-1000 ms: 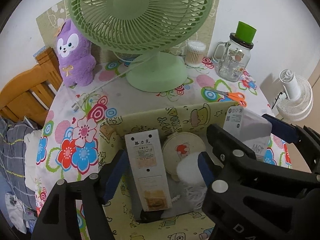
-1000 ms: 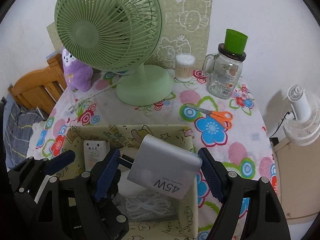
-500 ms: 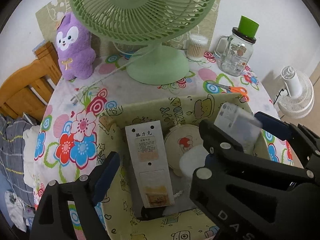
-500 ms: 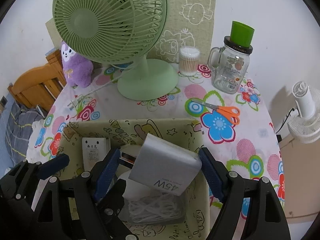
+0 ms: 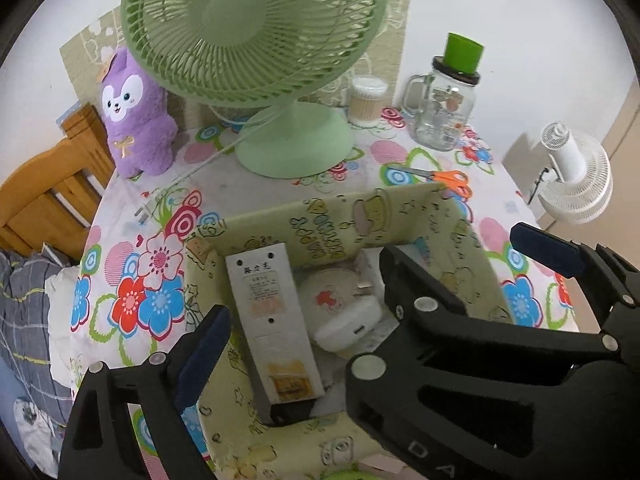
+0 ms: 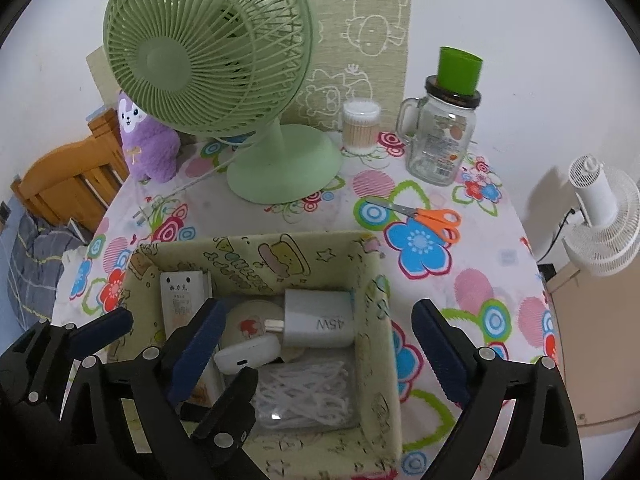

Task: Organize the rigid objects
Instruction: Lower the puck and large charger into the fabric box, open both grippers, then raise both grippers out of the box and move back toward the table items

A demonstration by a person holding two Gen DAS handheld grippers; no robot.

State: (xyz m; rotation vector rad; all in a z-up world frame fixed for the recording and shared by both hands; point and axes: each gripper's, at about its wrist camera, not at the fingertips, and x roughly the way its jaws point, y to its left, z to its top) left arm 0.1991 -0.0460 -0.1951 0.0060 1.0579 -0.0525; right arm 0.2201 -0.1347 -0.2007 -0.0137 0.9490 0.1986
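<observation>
A yellow-green cartoon-print fabric box (image 6: 280, 256) stands on the flowered tablecloth. In it a white 45W charger (image 6: 320, 324) lies on its side, free of any grip, beside a white earbud case (image 6: 248, 354), a round tin (image 5: 328, 296), a long white labelled pack (image 5: 272, 320) and a bag of white cable (image 6: 308, 392). My right gripper (image 6: 318, 320) hovers over the box, its jaws opening wide with nothing pressed between them. My left gripper (image 5: 308, 332) is over the box's left half, jaws also opening and empty; one of its fingers (image 6: 108, 328) shows at the left.
Behind the box stand a green desk fan (image 6: 280, 168), a purple plush (image 6: 148, 148), a cotton swab tub (image 6: 360, 128) and a glass jar mug with a green cup (image 6: 444, 136). Orange scissors (image 6: 432, 216) lie to the right. A wooden chair (image 6: 68, 184) is on the left, a white fan (image 6: 600, 216) on the right.
The right gripper let go of the charger, which dropped flat into the box, and its jaws spread wide. The left jaws also widened off the long white pack.
</observation>
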